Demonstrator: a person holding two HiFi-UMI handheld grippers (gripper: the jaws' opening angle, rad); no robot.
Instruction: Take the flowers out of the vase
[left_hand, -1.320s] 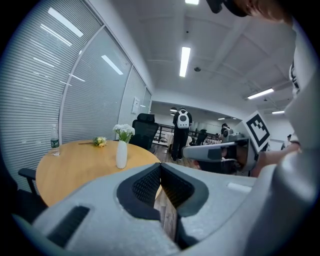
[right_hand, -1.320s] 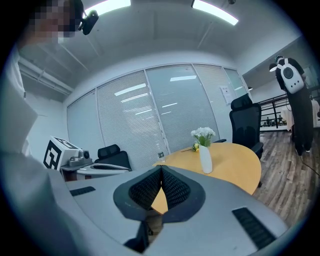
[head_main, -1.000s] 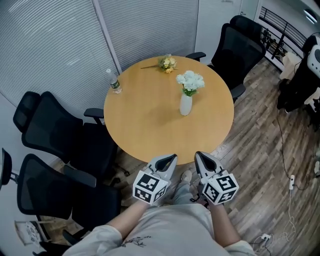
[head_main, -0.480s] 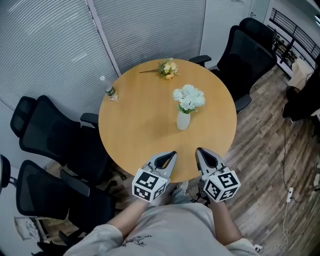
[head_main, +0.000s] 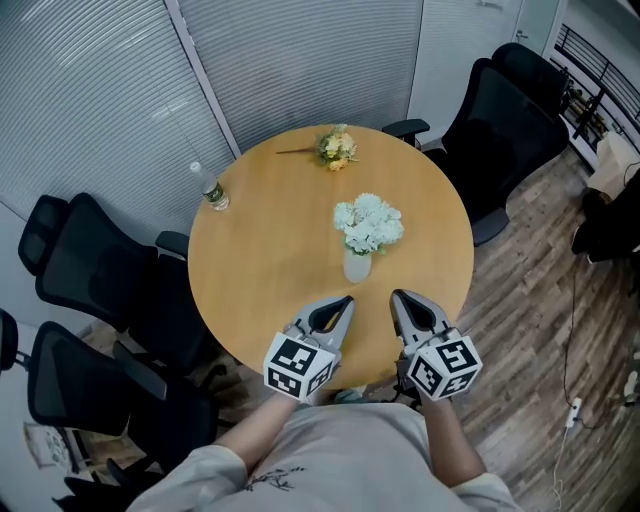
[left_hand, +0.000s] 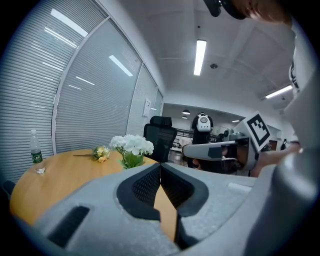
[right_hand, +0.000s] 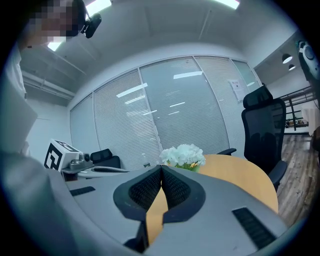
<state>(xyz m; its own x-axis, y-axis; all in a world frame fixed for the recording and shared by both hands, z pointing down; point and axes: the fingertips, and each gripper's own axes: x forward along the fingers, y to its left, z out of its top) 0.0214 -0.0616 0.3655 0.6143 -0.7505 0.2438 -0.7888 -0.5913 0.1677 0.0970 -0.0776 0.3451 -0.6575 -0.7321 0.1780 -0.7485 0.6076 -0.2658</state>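
Observation:
A small white vase (head_main: 357, 265) stands on the round wooden table (head_main: 270, 260), holding a bunch of white flowers (head_main: 368, 222). The same white flowers (left_hand: 132, 145) show in the left gripper view, and the white flowers (right_hand: 183, 154) rise just beyond the jaws in the right gripper view. A second small yellow bouquet (head_main: 336, 147) lies flat at the table's far side. My left gripper (head_main: 344, 299) and right gripper (head_main: 396, 295) hover side by side over the near table edge, both shut and empty, a short way in front of the vase.
A plastic water bottle (head_main: 209, 188) stands at the table's left edge. Black office chairs ring the table: two at the left (head_main: 85, 260), two at the far right (head_main: 510, 110). Blinds cover the glass wall behind. Cables lie on the wood floor (head_main: 575, 400) at right.
Both grippers have moved forward together from in front of the table to over its near edge, closer to the vase. Jaws stayed shut.

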